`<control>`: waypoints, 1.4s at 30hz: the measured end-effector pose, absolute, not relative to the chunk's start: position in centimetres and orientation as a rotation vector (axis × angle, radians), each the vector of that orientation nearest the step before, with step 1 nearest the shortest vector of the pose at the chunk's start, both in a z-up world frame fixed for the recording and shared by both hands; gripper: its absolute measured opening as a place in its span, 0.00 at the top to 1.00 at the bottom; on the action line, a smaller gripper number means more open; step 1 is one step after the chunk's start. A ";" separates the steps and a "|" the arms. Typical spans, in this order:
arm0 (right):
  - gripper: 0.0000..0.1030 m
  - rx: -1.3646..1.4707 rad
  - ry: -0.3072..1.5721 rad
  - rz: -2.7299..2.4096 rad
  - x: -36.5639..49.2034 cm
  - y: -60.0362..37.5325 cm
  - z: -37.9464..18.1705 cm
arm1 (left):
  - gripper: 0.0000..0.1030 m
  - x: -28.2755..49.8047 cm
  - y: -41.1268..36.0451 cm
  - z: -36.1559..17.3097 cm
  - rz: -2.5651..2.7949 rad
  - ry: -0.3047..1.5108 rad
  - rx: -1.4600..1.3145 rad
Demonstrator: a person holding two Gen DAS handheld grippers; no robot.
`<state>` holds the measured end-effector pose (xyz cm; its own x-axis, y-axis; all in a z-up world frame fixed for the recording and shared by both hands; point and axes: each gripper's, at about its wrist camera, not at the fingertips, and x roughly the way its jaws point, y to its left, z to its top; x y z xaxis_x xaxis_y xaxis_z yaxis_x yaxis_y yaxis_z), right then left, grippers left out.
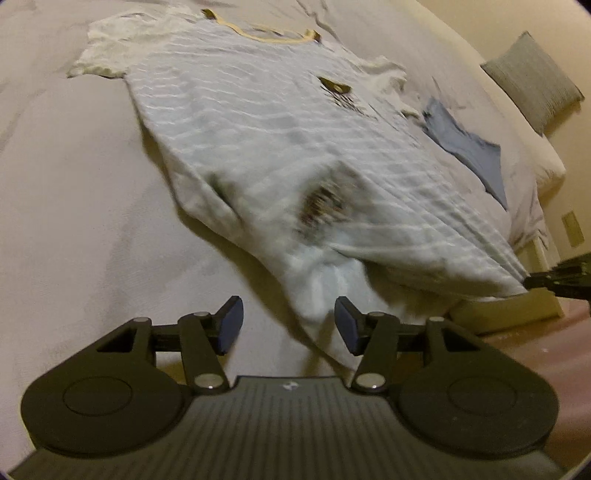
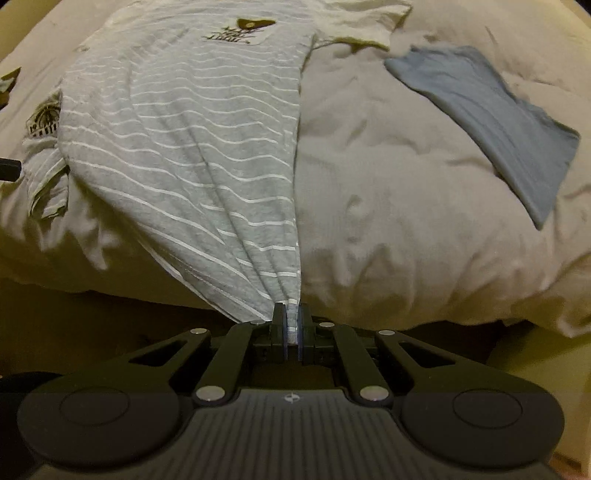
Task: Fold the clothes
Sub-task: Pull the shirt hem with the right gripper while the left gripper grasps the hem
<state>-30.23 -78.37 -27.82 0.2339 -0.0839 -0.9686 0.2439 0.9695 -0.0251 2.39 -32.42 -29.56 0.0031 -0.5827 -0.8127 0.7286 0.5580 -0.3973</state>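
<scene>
Left wrist view shows the whole striped T-shirt (image 1: 258, 122) lying on the bed (image 1: 74, 221), with its yellow collar (image 1: 258, 35) at the top of the frame and a grey pillow (image 1: 535, 81) at the upper right. The right wrist view shows neither of these, but it shows the pinched corner up close.

In the left wrist view the left tongs (image 1: 288, 325) stand partly open at the bottom middle. The shirt's bottom edge hangs just in front of them, loose and not pinched. The right tongs (image 1: 554, 280) poke in at the right edge, at the shirt's far corner.

In the right wrist view the right tongs (image 2: 291, 328) are closed tight on the hem corner, and the shirt runs up the frame from them.

The shirt is pale grey with thin white lines, a dark badge (image 2: 255, 24) on the chest and short white sleeves. A folded blue cloth (image 2: 491, 122) lies on the bed at the right, apart from the shirt.
</scene>
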 end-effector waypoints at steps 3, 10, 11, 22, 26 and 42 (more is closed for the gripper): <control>0.97 0.103 1.291 -0.285 -30.1 -78.7 -27.0 | 0.51 4.5 -31.3 -29.7 -1.004 1.145 0.157; 0.98 -0.024 1.255 -0.445 -28.3 -80.4 -26.5 | 0.50 8.0 -31.4 -30.0 -1.000 1.165 0.060; 0.98 -0.038 1.258 -0.459 -28.3 -80.7 -26.6 | 0.50 8.3 -31.6 -30.0 -1.002 1.170 0.040; 0.98 -0.094 1.285 -0.514 -27.6 -82.1 -27.6 | 1.00 8.1 -33.3 -30.3 -0.993 1.253 0.158; 0.98 -0.083 1.276 -0.524 -27.6 -82.4 -27.3 | 1.00 10.1 -29.3 -27.7 -0.957 1.199 0.217; 0.97 0.017 1.324 -0.507 -27.3 -82.3 -29.9 | 0.95 7.5 -28.6 -32.2 -1.019 1.296 -0.106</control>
